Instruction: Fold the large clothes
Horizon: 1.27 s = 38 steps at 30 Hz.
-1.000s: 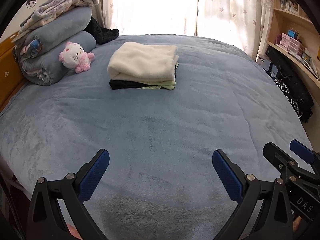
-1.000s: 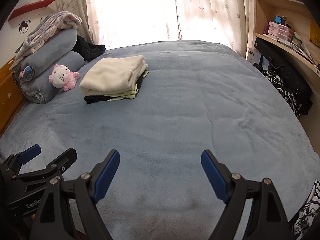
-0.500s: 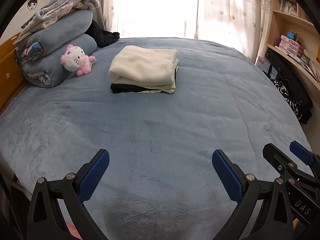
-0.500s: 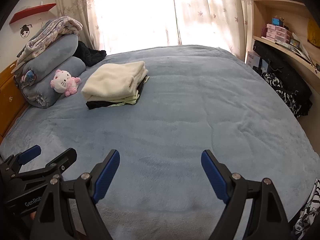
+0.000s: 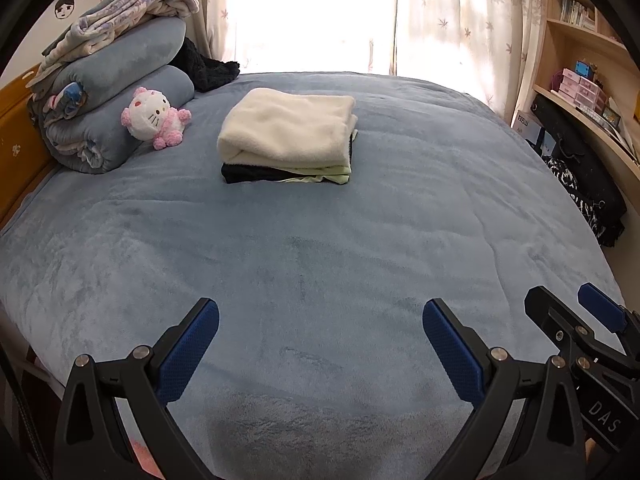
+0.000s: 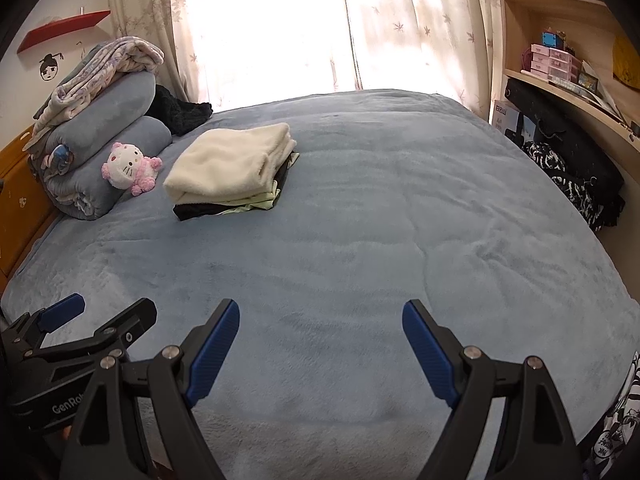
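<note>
A: Left wrist view: one stack of folded clothes [image 5: 287, 138] mid-bed, cream on top, then pale green and black. One plush kitten [image 5: 154, 117], two rolled blankets [image 5: 116, 120].

B: Grippers?

A: Left gripper [image 5: 320, 332] and right gripper [image 6: 321, 330] both spread wide, empty, above the blue bedspread [image 5: 320, 248].

Left hand-held gripper [image 5: 320, 332] spread wide, empty, right hand-held gripper [image 6: 320, 330] likewise, side by side

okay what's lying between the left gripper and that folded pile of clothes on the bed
Nothing: only bare blue bedspread lies between the open left gripper and the folded clothes pile, in the left wrist view.
</note>
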### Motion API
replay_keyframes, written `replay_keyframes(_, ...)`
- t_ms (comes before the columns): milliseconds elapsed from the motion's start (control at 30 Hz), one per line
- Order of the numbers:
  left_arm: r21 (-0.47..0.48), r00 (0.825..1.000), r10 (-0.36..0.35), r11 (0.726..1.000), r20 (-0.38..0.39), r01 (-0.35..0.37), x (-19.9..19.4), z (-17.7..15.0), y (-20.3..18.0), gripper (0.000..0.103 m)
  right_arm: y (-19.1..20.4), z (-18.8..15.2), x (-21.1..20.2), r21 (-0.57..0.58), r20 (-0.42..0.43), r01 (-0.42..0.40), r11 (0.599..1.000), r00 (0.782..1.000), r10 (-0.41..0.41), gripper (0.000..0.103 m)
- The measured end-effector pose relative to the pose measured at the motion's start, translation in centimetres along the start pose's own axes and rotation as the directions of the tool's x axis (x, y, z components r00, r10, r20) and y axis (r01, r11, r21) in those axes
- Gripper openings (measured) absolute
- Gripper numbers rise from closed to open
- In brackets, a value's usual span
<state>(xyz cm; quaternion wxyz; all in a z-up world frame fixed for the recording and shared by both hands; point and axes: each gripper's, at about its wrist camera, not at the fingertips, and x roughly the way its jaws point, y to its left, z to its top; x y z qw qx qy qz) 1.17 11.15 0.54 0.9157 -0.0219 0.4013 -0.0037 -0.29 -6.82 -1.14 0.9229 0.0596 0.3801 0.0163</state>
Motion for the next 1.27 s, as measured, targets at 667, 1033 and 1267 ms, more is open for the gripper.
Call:
replay_keyframes(667, 0.002, 1.0, 0.005, 1.0, -0.007, -0.005, 0.3, -0.3, -0.1, 0.1, 0.6, -0.5, 0.3, 0.001, 0.001, 0.015, 1.0, 1.0, -0.015, 0.084)
replay_keyframes(1033, 0.0, 1.0, 0.004, 1.0, -0.011, -0.004, 0.4, -0.6, -0.1, 0.098, 0.8, -0.7, 0.4, 0.0, -0.001, 0.019, 1.0, 1.0, -0.019, 0.084)
replay_keyframes(1267, -0.005, 1.0, 0.004, 1.0, -0.021, -0.004, 0.5, -0.8, 0.1, 0.097, 1.2, -1.0, 0.6, -0.002, -0.005, 0.024, 1.0, 1.0, -0.024, 0.084)
